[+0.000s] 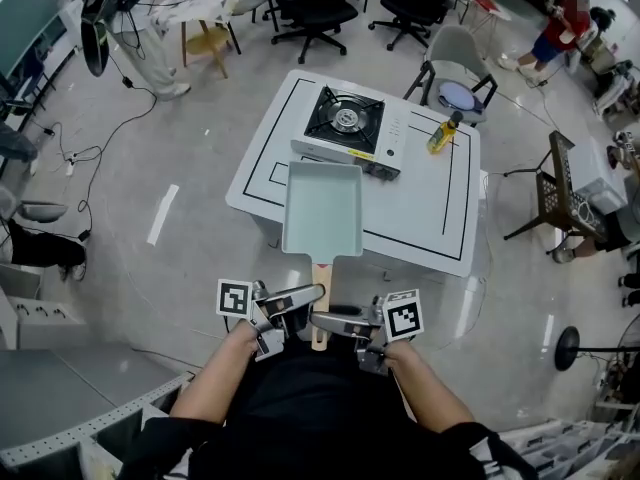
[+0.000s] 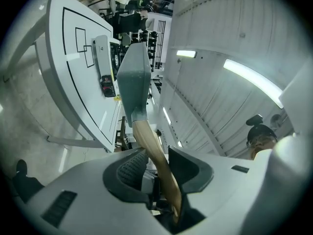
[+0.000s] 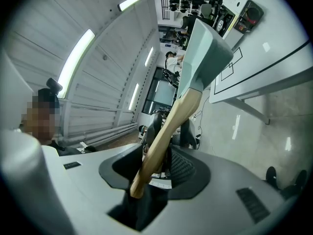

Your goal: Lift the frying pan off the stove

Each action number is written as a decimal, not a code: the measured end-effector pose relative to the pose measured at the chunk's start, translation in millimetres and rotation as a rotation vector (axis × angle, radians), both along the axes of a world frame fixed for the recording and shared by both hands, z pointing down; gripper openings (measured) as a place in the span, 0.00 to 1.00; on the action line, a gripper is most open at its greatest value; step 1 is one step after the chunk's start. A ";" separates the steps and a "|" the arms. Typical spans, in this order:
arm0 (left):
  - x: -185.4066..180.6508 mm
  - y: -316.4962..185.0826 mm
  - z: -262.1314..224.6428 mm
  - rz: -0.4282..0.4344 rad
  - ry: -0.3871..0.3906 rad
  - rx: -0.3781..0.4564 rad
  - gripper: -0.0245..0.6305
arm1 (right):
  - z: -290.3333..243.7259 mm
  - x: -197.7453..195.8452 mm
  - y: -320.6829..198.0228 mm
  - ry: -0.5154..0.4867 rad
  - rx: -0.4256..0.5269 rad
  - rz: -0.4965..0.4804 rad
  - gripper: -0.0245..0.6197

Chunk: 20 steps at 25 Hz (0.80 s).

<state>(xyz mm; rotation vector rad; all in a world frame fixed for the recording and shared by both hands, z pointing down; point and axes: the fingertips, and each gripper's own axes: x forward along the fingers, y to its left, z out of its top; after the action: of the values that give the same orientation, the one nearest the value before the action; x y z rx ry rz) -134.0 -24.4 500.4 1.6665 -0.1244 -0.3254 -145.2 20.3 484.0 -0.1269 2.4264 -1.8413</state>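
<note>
A pale teal rectangular frying pan hangs in the air in front of the gas stove, over the near edge of the white table. Its wooden handle points back at me. My left gripper and right gripper meet on that handle from either side, both shut on it. In the left gripper view the handle runs between the jaws up to the pan. The right gripper view shows the same handle and pan. The stove's burner is bare.
A yellow bottle stands on the table right of the stove. A grey chair sits behind the table, office chairs further back, a dark rack at the right. Cables trail on the floor at left.
</note>
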 end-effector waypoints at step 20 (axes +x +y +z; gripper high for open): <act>42.0 34.1 -4.2 -0.105 0.037 0.001 0.27 | -3.2 47.5 35.8 -0.025 -0.001 -0.099 0.31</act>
<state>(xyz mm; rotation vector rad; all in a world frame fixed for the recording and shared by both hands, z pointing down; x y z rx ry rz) -92.0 9.7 496.2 1.6577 -0.1844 -0.4348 -97.8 56.0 480.8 0.0164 2.4568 -1.8709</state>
